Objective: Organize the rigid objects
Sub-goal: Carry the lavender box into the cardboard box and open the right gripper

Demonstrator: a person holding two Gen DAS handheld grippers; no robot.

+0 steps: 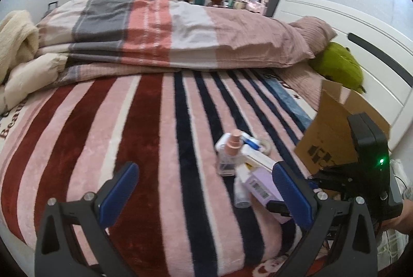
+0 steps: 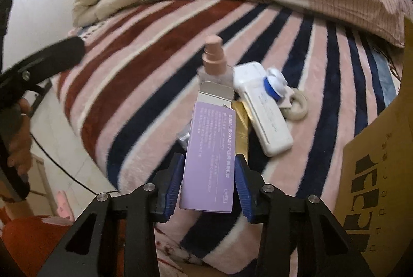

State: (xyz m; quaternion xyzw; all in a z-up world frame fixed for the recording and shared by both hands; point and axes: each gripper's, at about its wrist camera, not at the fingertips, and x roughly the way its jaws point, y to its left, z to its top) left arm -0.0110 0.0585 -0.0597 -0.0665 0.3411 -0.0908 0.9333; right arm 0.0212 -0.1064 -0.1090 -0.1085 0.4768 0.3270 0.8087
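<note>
The right gripper [image 2: 209,181] clamps the lilac box [image 2: 210,158] lengthwise, open flap pointing away toward the bottle [image 2: 214,59]; the left gripper [image 1: 204,189] gapes empty.

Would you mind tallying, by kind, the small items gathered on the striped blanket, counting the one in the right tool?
Boxes: 2, the lilac box in the right tool and a gold box beside it.
Pump bottles: 1, pink-topped.
White flat cases: 1.
Tape rolls: 1.
Blue-and-white round pieces: 1.
Total: 6; a small clear item under the lilac box is too hidden to count.
</note>
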